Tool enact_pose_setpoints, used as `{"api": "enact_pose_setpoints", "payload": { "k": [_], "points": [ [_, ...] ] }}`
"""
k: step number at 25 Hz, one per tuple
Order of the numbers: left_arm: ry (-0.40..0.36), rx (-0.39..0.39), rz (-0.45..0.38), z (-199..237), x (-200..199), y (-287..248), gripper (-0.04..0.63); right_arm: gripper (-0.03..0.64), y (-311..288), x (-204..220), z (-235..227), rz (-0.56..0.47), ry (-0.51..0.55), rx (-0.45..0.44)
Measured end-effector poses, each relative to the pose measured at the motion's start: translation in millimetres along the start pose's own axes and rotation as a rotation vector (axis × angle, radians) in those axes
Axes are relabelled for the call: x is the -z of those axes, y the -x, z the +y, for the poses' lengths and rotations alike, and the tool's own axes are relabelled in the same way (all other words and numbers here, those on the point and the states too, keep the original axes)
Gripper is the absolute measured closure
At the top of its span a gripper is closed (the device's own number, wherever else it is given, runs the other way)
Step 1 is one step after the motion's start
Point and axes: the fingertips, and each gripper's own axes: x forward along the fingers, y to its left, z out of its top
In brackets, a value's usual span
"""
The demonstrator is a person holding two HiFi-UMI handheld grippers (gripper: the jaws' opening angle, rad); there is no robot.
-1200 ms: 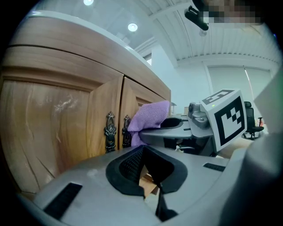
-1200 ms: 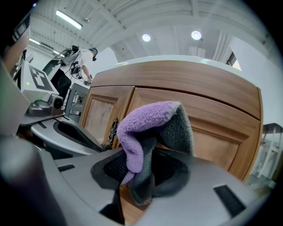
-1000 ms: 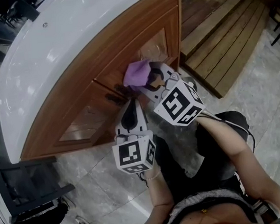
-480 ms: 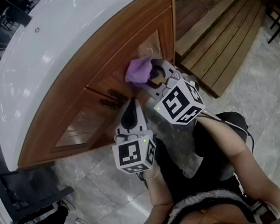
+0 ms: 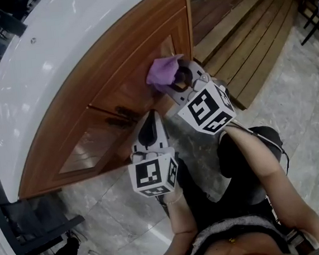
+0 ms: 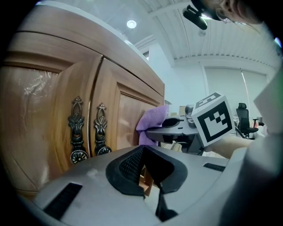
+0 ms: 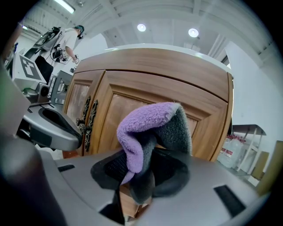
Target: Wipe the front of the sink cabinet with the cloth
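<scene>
The left gripper [image 5: 150, 119] hung low before the sink cabinet [image 5: 89, 97], jaws together on nothing, near the door handles [image 6: 88, 132]. The right gripper [image 5: 180, 78] was clamped on the purple cloth [image 5: 162, 70], which lay against the right-hand door near the cabinet's right edge. Wiping looked under way to me, and the next stroke would call for steady pressure across the panel.
</scene>
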Motion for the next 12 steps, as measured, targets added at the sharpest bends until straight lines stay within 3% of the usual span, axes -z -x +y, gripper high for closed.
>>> {"api": "enact_pose_setpoints", "payload": {
  "k": [12],
  "points": [
    [0.002, 0.021, 0.007, -6.7, 1.8, -12.8, 0.595, 0.436, 4.5, 21.7, -37.0, 0.062, -0.027, 0.083]
  ]
}}
